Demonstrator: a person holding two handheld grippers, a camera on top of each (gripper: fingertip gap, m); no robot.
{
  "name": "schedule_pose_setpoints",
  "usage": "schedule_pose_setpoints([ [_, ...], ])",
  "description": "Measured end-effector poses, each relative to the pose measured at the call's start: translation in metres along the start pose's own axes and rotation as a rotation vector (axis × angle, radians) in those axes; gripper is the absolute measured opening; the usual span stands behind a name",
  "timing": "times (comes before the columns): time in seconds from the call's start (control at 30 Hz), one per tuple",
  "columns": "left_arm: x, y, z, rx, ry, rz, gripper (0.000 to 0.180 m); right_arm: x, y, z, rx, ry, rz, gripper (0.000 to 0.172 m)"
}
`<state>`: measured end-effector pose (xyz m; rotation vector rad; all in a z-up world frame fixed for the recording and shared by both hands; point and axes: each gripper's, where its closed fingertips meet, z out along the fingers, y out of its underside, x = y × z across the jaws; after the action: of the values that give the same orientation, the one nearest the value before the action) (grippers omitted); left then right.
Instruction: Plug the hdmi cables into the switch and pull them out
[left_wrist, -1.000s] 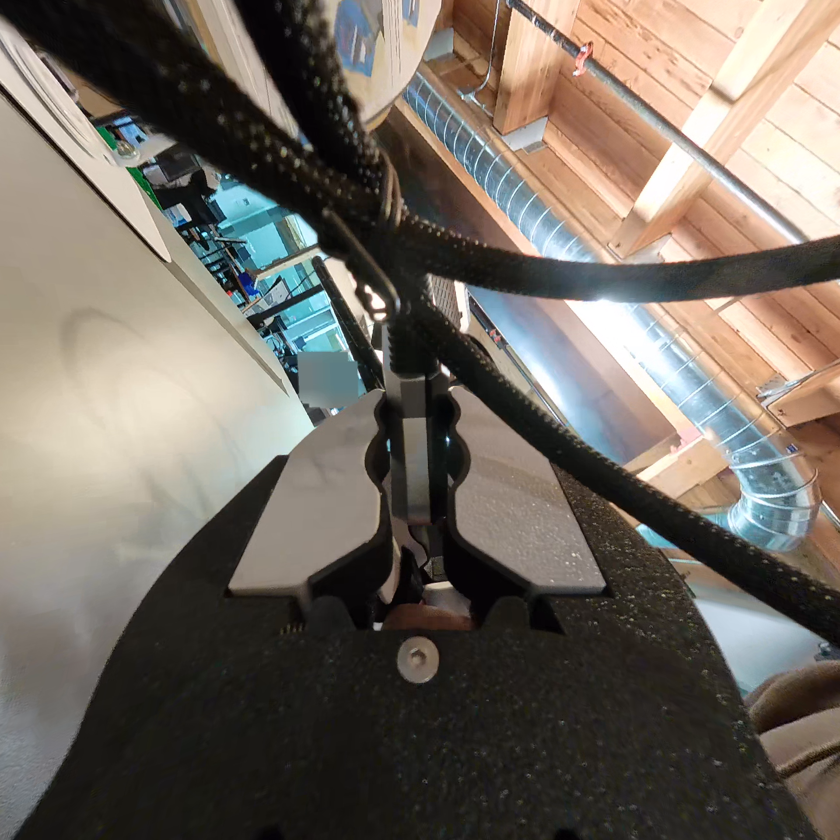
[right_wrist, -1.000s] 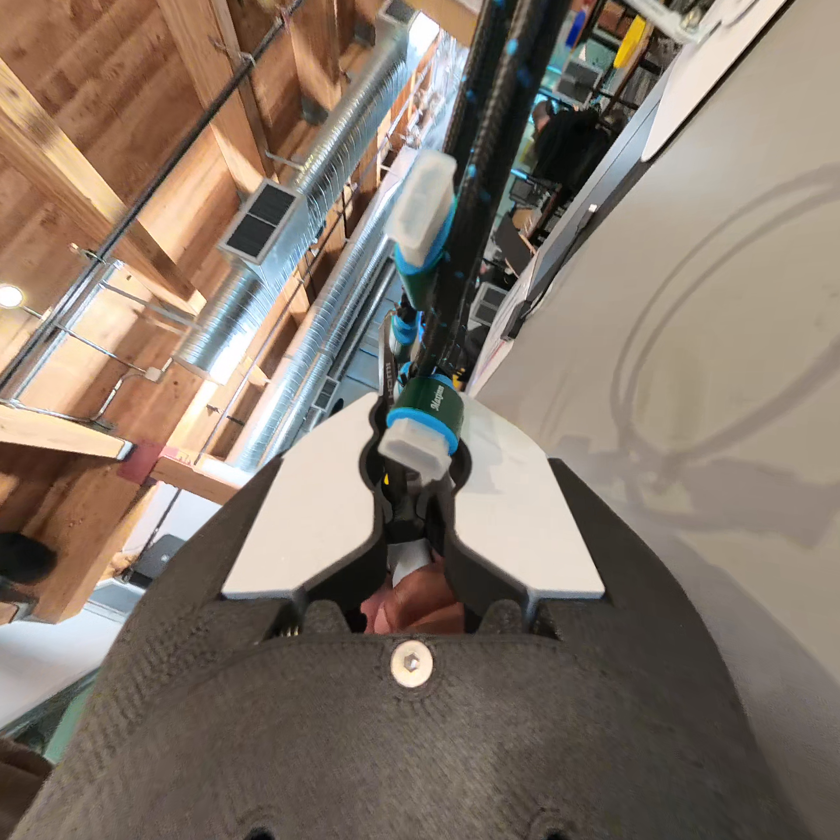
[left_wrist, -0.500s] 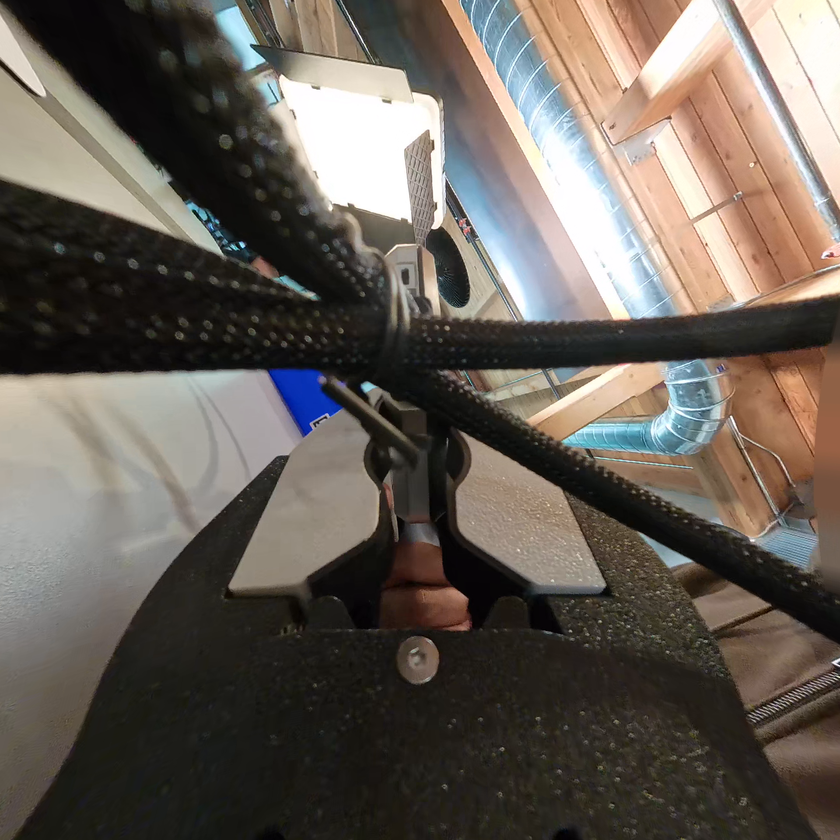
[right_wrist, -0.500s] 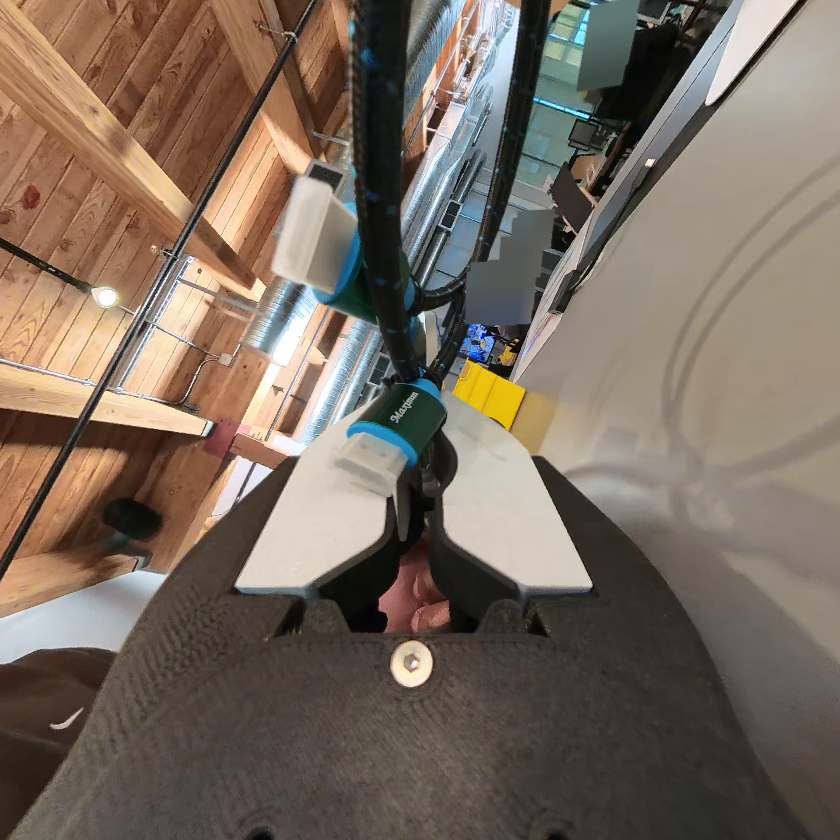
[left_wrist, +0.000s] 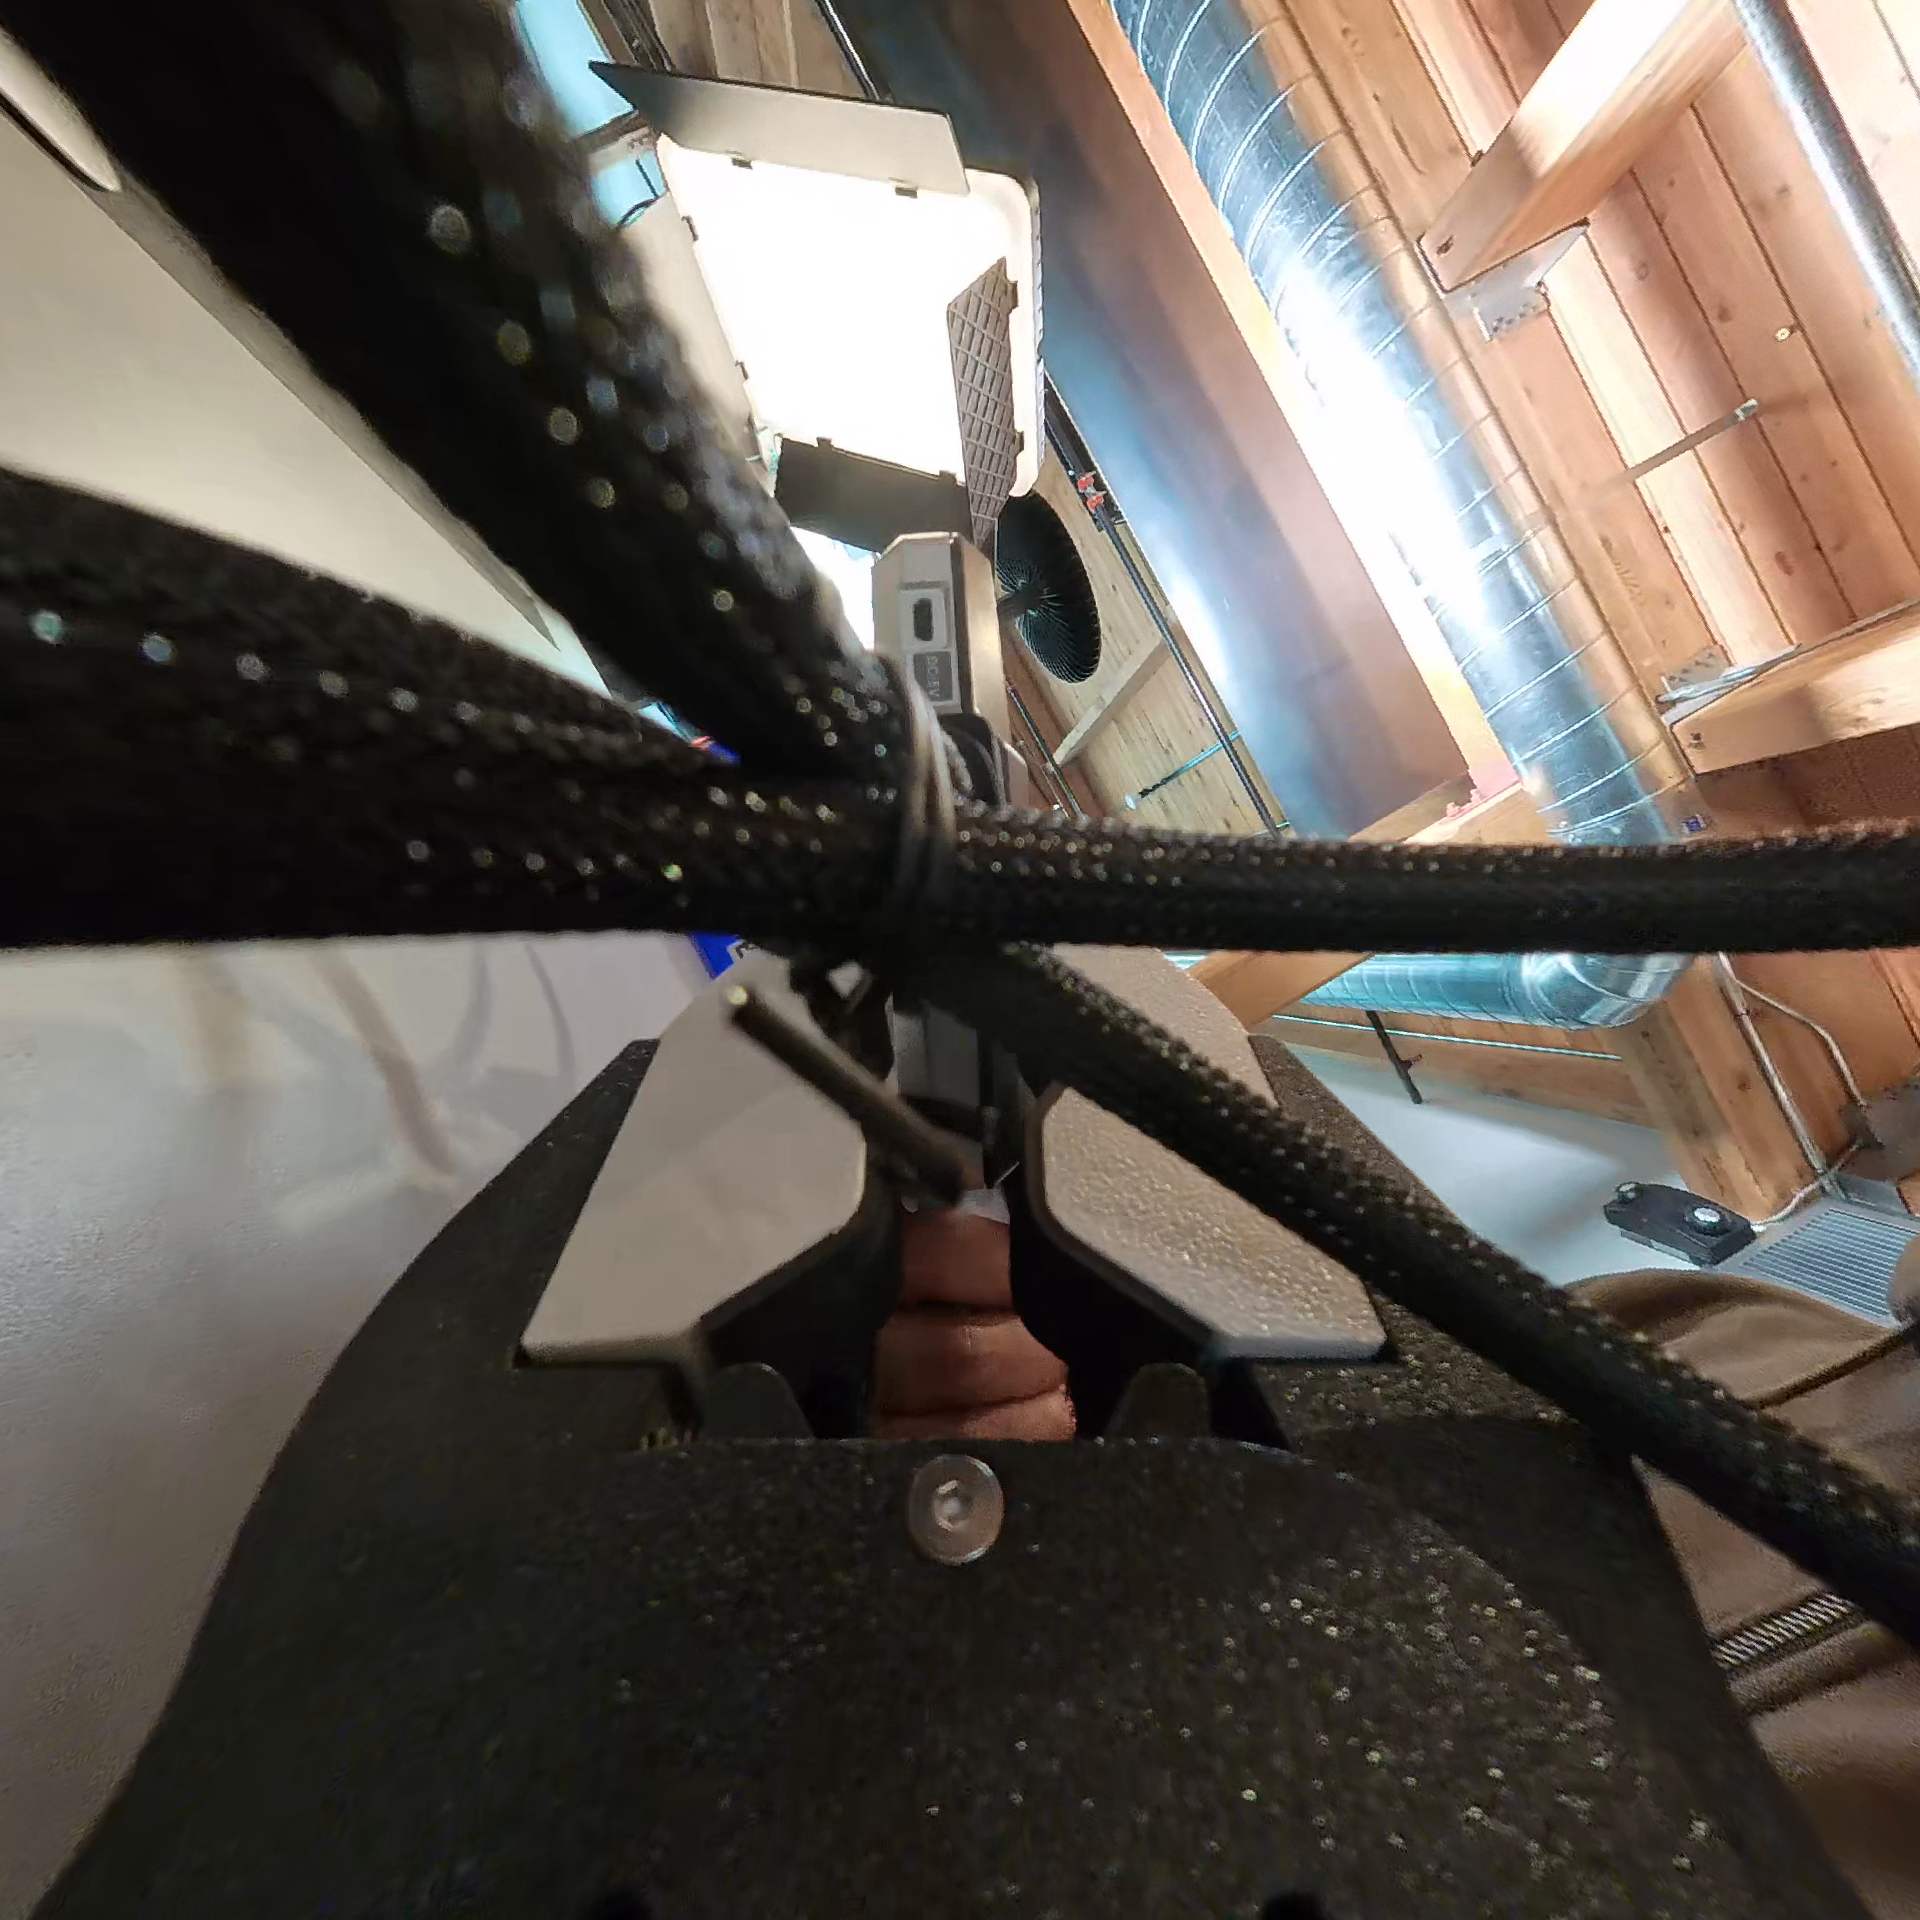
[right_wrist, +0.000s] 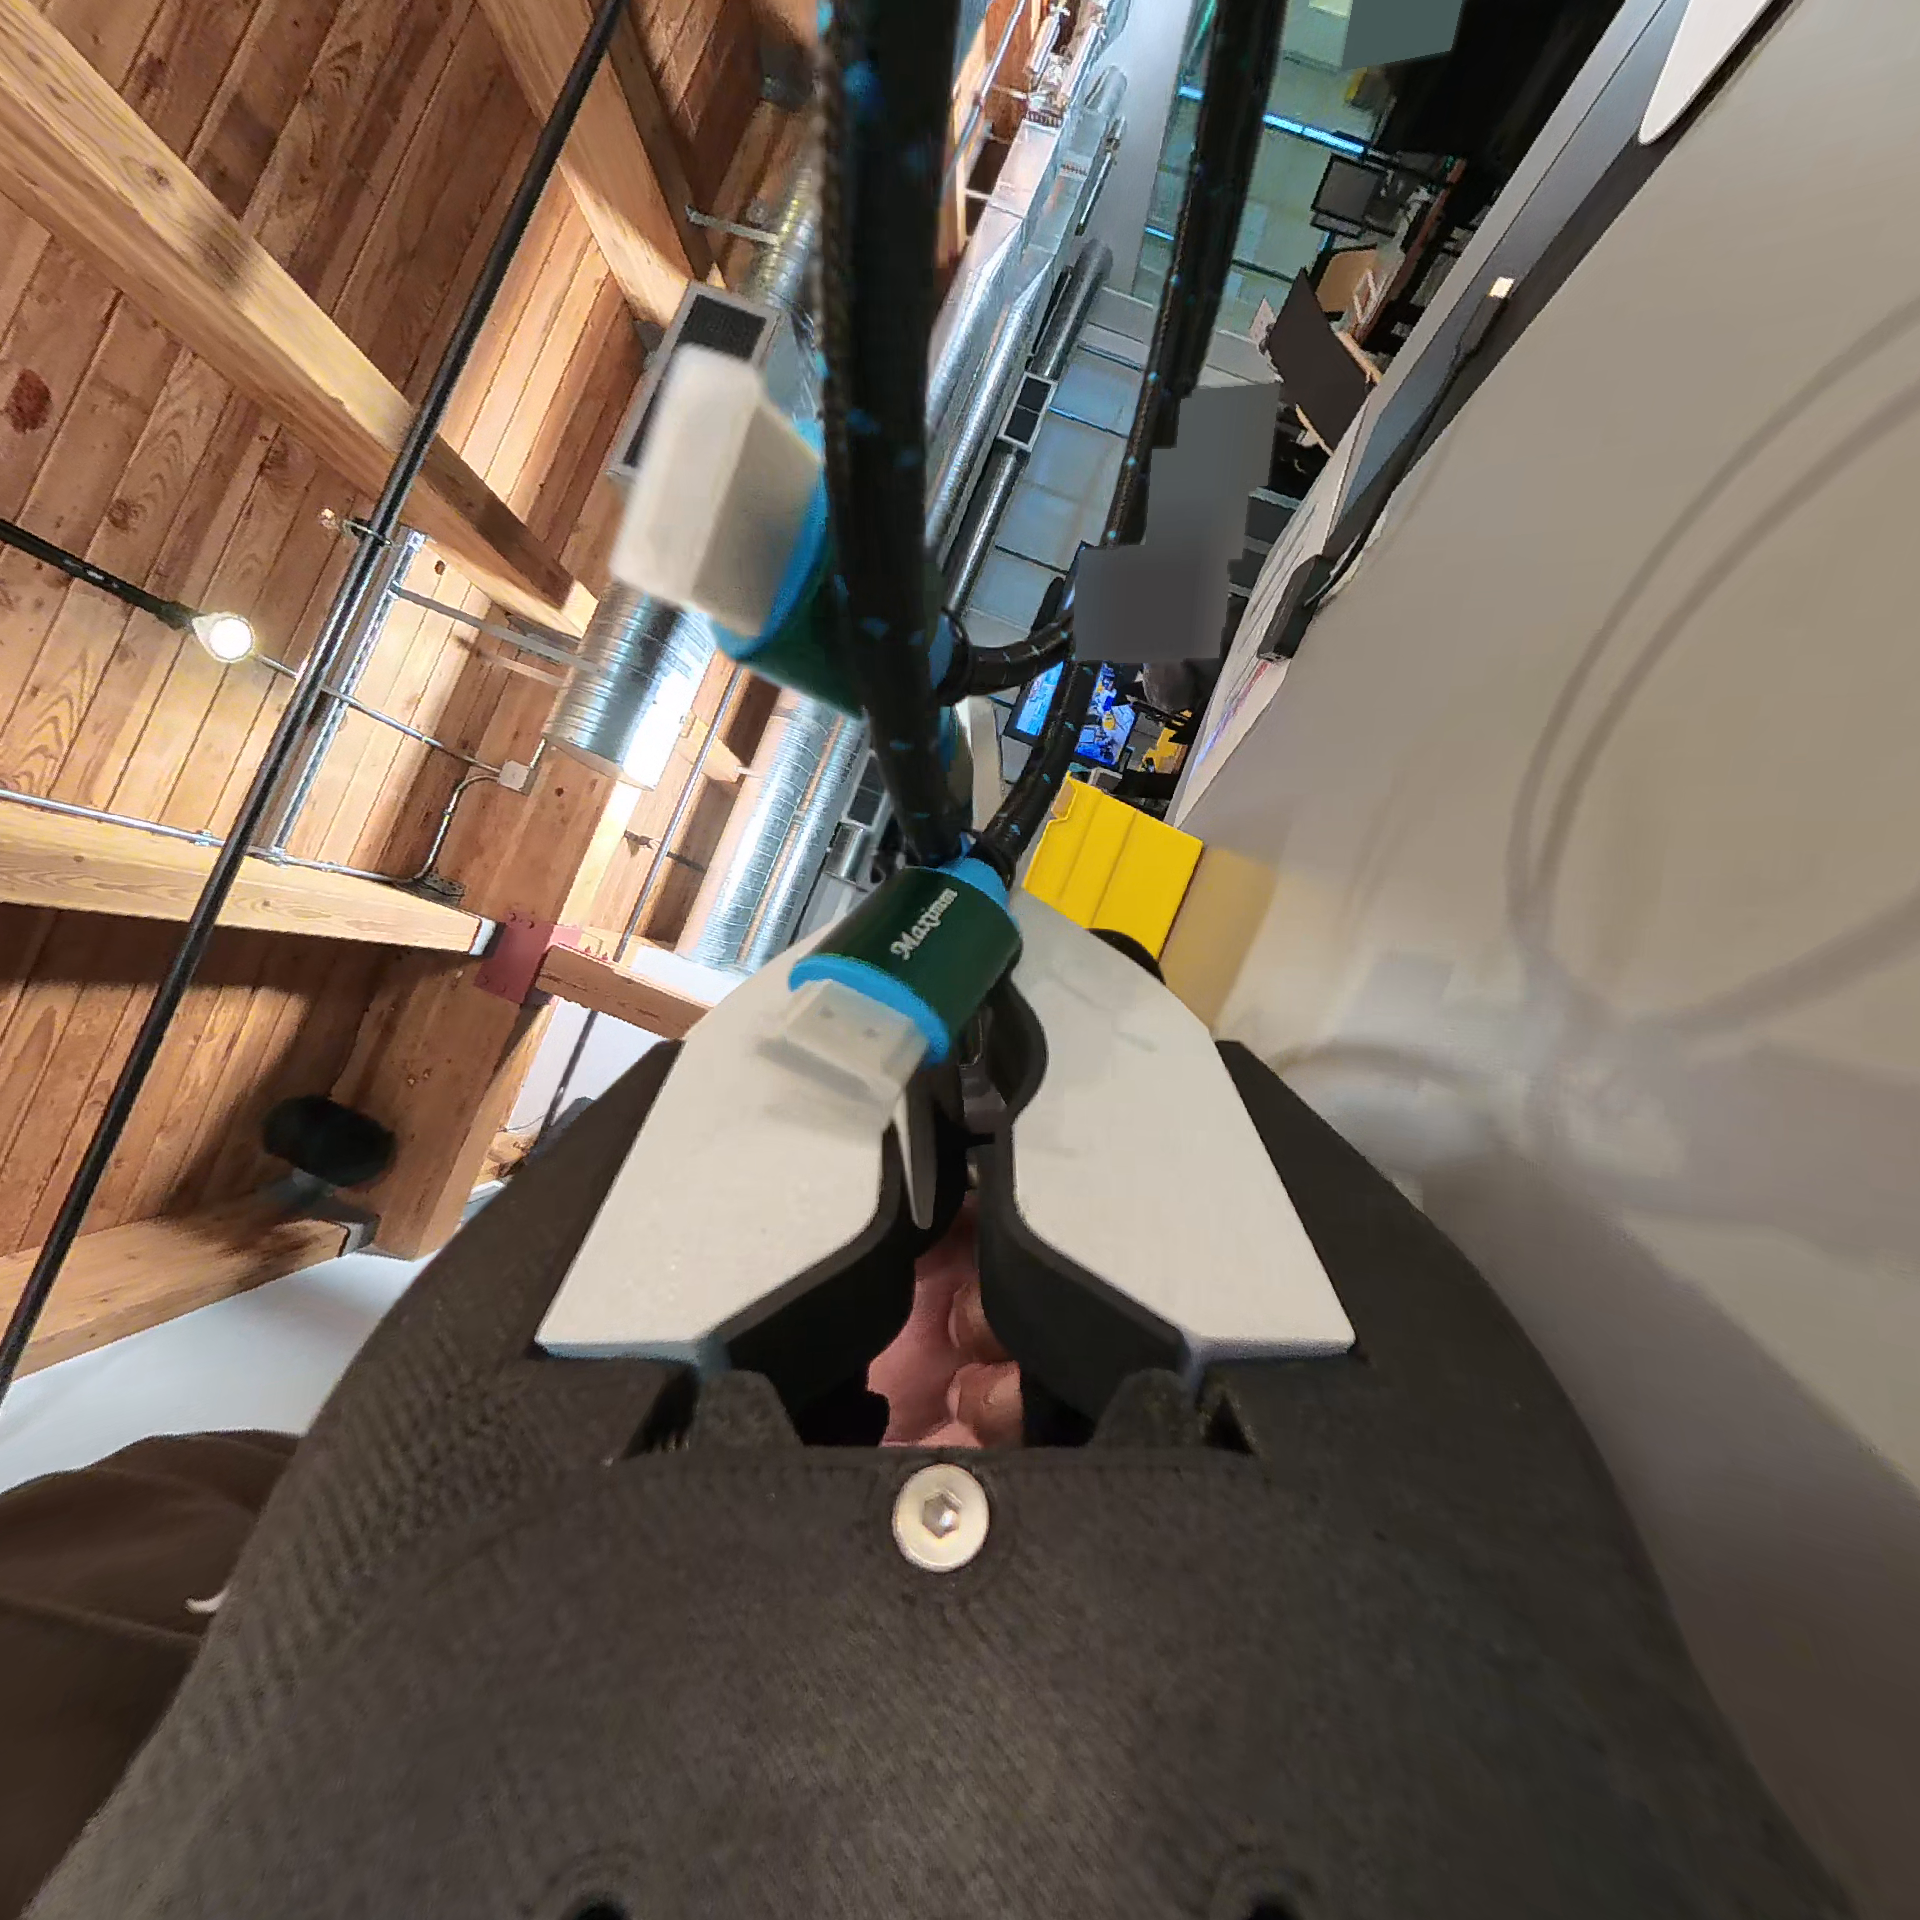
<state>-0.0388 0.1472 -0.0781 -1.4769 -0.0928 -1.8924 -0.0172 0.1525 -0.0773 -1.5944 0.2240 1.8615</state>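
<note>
In the left wrist view my left gripper (left_wrist: 940, 1029) is shut on a grey plug (left_wrist: 935, 1055) of a black braided cable (left_wrist: 1403, 894). The cable's loops are bound by a thin tie (left_wrist: 928, 831) just past the fingertips, and one strand crosses the right finger (left_wrist: 1174, 1195). In the right wrist view my right gripper (right_wrist: 982, 1039) is shut on a black cable with blue flecks (right_wrist: 883, 540). Its green and blue plug with a white cap (right_wrist: 914, 966) lies tilted over the left finger (right_wrist: 748, 1195). A second, matching plug (right_wrist: 727, 520) hangs higher up.
Both grippers point up at a wooden ceiling (right_wrist: 208, 312) with silver ducts (left_wrist: 1403, 364). A bright light panel (left_wrist: 852, 312) is ahead of the left gripper. A white surface (right_wrist: 1610, 935) lies at the right and a yellow bin (right_wrist: 1112, 883) stands behind. A brown sleeve (left_wrist: 1766, 1403) is nearby. The tips of both grippers are at nearly the same place.
The right jaws narrowed and the green plug turned out from between them onto the left finger. The left gripper swung towards the light panel with the grey plug still held.
</note>
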Motion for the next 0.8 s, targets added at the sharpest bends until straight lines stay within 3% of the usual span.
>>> schedule_pose_setpoints([
  [0.17,-0.01,0.004,0.0,-0.033,-0.079,-0.003,0.021,0.011,0.002,-0.007,-0.02,0.027,0.057,0.01],
  [0.23,-0.019,0.002,-0.002,-0.012,-0.129,-0.04,0.021,0.023,0.012,-0.01,-0.077,0.102,0.041,0.0],
  [0.33,-0.029,-0.012,-0.009,0.079,-0.159,-0.115,0.024,0.041,0.036,-0.022,-0.21,0.29,-0.104,0.03],
  [0.37,-0.032,-0.016,-0.011,0.097,-0.163,-0.149,0.024,0.043,0.043,-0.028,-0.261,0.34,-0.164,0.033],
  [0.5,-0.049,-0.019,-0.019,0.132,-0.232,-0.242,0.02,0.056,0.042,-0.057,-0.382,0.624,-0.638,0.032],
  [0.67,-0.066,-0.001,-0.013,0.055,-0.349,-0.297,0.026,0.048,0.016,-0.06,-0.41,0.839,-1.351,0.03],
  [0.8,-0.07,0.016,-0.007,-0.12,-0.438,-0.215,0.049,0.057,0.018,-0.05,-0.478,0.881,-1.487,0.031],
])
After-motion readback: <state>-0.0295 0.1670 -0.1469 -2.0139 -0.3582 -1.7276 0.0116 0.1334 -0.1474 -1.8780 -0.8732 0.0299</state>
